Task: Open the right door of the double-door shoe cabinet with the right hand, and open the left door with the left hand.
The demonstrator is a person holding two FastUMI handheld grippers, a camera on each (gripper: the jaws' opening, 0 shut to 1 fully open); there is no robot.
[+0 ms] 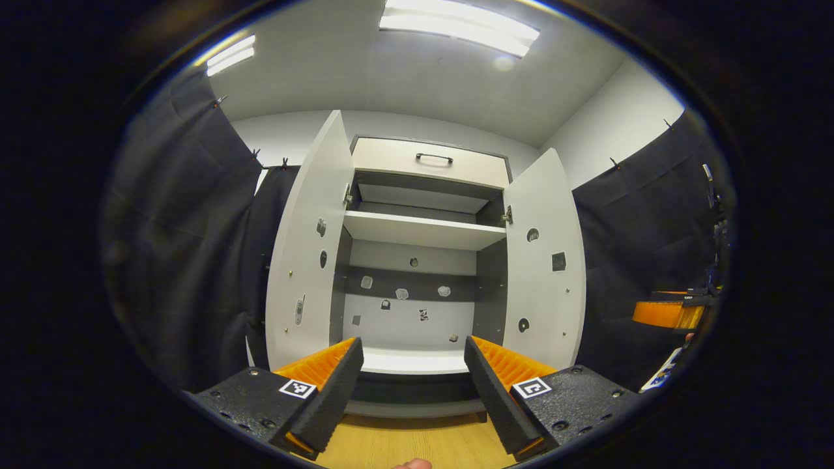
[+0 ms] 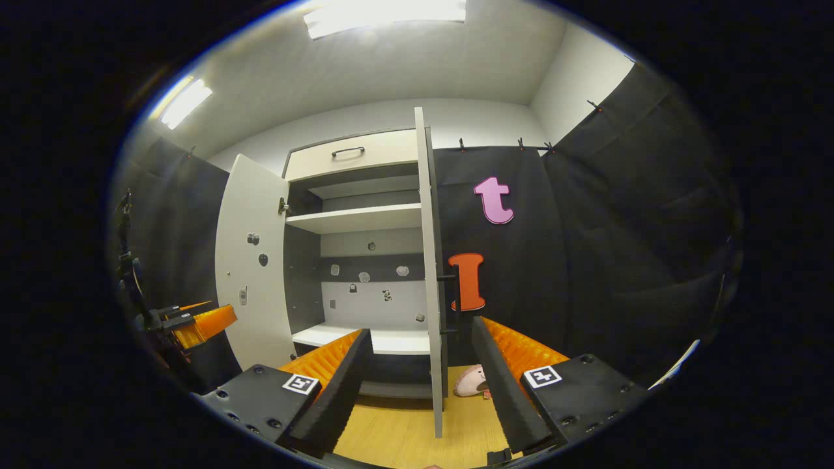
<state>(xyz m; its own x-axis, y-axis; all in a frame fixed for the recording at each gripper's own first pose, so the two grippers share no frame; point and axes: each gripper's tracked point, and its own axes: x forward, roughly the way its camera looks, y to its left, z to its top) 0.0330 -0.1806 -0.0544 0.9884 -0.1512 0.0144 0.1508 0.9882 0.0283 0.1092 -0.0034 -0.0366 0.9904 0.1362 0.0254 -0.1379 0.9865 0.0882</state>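
Observation:
The white double-door shoe cabinet (image 1: 423,231) stands straight ahead in the left gripper view with both doors swung outward. Its left door (image 1: 306,247) and right door (image 1: 544,260) flank bare shelves. My left gripper (image 1: 414,391) is open, short of the cabinet, with nothing between its fingers. In the right gripper view the right door (image 2: 427,260) is seen edge-on, its dark handle (image 2: 453,303) on the outer side. My right gripper (image 2: 422,384) is open; the door's edge lines up with the gap between its fingers and touches neither. The left door (image 2: 251,273) hangs open too.
A closed drawer (image 1: 430,163) with a dark handle tops the cabinet. Small stickers dot the back panel and door insides. A small plush thing (image 2: 470,381) lies on the wooden floor (image 2: 404,430) right of the cabinet. Black cloth walls close in on both sides.

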